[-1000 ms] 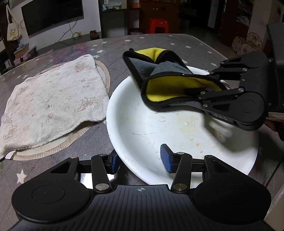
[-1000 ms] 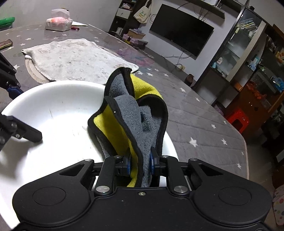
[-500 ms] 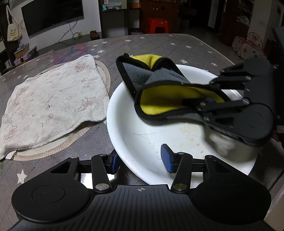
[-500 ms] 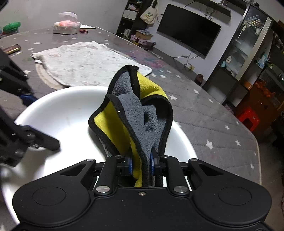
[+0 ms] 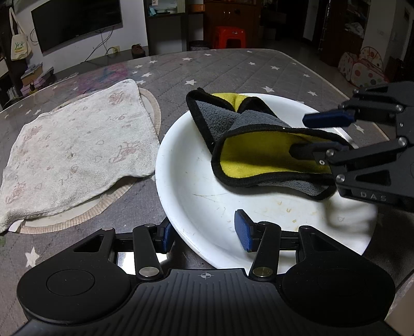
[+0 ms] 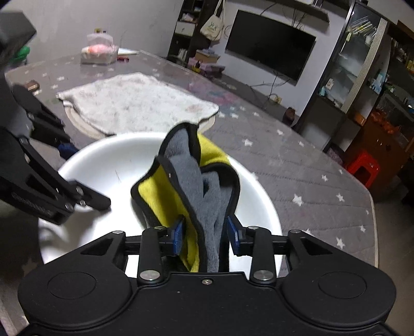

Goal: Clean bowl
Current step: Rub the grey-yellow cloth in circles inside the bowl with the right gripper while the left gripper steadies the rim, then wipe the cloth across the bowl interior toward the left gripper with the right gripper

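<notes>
Left gripper (image 5: 205, 232): jaws spread, straddling the near rim of the round white ceramic bowl (image 5: 207, 206). Right gripper (image 6: 205, 234): jaws parted, the yellow-and-grey microfibre cloth (image 6: 191, 181) lying loose between them.

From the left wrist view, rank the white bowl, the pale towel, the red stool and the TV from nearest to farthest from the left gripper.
1. White bowl: its rim sits between the left gripper's open jaws.
2. Pale towel: on the table, ahead-left.
3. Red stool and TV: both beyond the table, too close to call.
</notes>
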Motion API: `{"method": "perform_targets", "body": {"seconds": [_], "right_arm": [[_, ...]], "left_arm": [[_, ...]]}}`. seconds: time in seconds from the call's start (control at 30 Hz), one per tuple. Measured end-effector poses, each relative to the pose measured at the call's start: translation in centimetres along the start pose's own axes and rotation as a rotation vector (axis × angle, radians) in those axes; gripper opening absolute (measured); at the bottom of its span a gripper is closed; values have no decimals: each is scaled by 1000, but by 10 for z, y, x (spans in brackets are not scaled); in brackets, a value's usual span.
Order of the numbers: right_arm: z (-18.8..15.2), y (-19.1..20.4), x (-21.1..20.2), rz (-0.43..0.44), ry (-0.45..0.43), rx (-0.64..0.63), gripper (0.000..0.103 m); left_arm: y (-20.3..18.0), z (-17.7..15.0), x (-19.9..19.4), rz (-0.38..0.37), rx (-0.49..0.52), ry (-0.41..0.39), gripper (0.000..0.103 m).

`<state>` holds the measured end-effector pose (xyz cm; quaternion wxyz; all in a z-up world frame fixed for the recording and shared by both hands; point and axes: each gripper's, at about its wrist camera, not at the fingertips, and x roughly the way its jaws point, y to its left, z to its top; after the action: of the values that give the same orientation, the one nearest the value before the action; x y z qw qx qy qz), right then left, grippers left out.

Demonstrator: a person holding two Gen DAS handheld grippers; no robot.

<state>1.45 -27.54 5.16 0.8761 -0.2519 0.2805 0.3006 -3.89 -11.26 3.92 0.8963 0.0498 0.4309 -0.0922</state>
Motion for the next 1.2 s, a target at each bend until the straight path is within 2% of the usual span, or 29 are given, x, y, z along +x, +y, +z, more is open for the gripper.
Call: {"method": "perform_targets", "body": {"seconds": [0.27, 0.4, 0.47, 0.5, 0.63, 0.77, 0.97, 1.2], "right_arm": [[9, -2, 21, 22, -12, 44, 41], [12, -8, 34, 50, -6, 110, 41], [11, -10, 41, 74, 10, 150, 36], [10, -11, 44, 82, 18, 163, 29], [5, -8, 41, 83, 20, 154, 27], [-2, -7, 31, 65, 36, 133, 27], [-15, -16, 22, 12, 38, 171, 27], [-9, -17, 35, -56, 16, 171, 27]], "left_arm": [[2, 1, 0, -4, 2, 0, 51], [3, 0, 0, -2, 7, -1, 52], [3, 0, 1, 2, 11, -2, 53], [2, 0, 1, 4, 13, -2, 53], [4, 1, 1, 6, 9, 3, 53], [4, 1, -1, 13, 11, 7, 53], [6, -1, -9, 20, 12, 3, 52], [7, -2, -8, 10, 14, -1, 52]]}}
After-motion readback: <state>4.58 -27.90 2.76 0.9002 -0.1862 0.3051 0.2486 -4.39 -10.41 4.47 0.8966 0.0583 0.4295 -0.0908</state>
